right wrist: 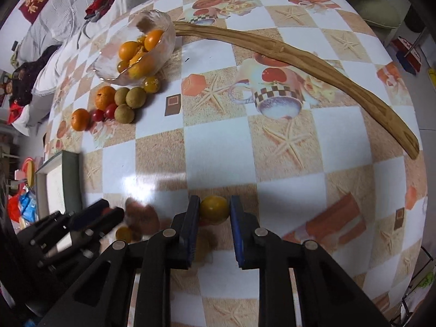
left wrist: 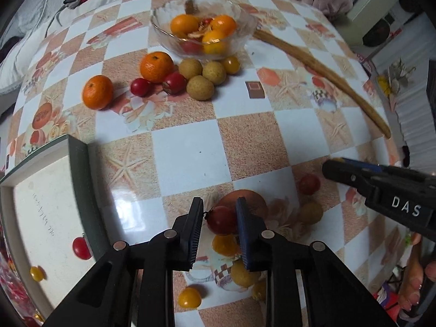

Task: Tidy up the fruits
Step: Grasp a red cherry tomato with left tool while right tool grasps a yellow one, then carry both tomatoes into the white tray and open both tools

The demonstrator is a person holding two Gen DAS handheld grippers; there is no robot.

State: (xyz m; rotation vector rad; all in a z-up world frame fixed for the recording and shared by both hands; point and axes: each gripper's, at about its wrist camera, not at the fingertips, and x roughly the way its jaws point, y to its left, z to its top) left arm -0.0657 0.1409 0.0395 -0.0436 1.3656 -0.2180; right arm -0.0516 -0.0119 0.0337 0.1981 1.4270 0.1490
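Your left gripper points steeply down at the checked tablecloth with its jaws closed on a small red fruit, both pads against its sides. Your right gripper is likewise closed, holding a yellow round fruit between its pads. Near your left gripper, an orange, a yellow tomato and a tan longan lie on the cloth. At the far side, the glass bowl holds several oranges, with a cluster of oranges, red fruits and longans just before it. A white tray at your left holds one red and one yellow fruit. A curved wooden stick lies beyond.
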